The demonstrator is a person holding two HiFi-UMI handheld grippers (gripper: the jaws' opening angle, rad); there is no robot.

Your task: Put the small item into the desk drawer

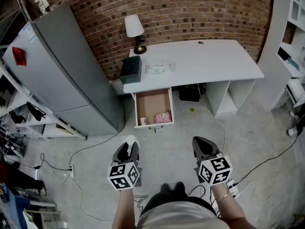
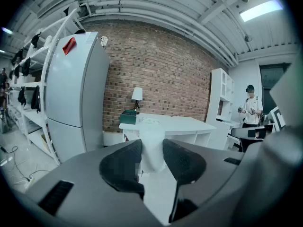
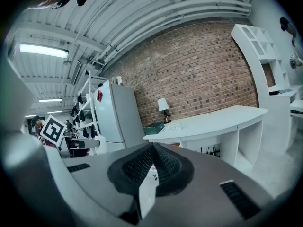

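Between the left gripper's [image 1: 129, 148] jaws sits the small white item [image 2: 152, 145] – the dark pads press on it from both sides, and its pale top pokes out past the fingertips in the head view. Over on the right gripper [image 1: 203, 145], the ribbed pads meet in a closed seam. A thin white strip [image 3: 146, 190] with a little dark print shows at the near end of that seam, and I cannot tell whether it is gripped or belongs to the gripper.

Both grippers are held low over the grey floor, side by side, well short of the white desk [image 1: 205, 61]. The desk drawer [image 1: 153, 108] is pulled out at the desk's left end – inside it, near the front, lie a pink packet [image 1: 163, 117] and a small pinkish thing [image 1: 143, 121] in the left corner.

On the desk's left end stand a lamp [image 1: 135, 31] and a dark green box [image 1: 130, 68], with a flat pale packet [image 1: 159, 68] beside the box. A black box [image 1: 189, 93] sits under the desk. A tall grey fridge [image 1: 66, 75] stands left of the desk against the brick wall [image 1: 190, 8], and cables [image 1: 214, 118] trail across the floor. Far off at the right of the left gripper view, a person [image 2: 250, 107] stands.
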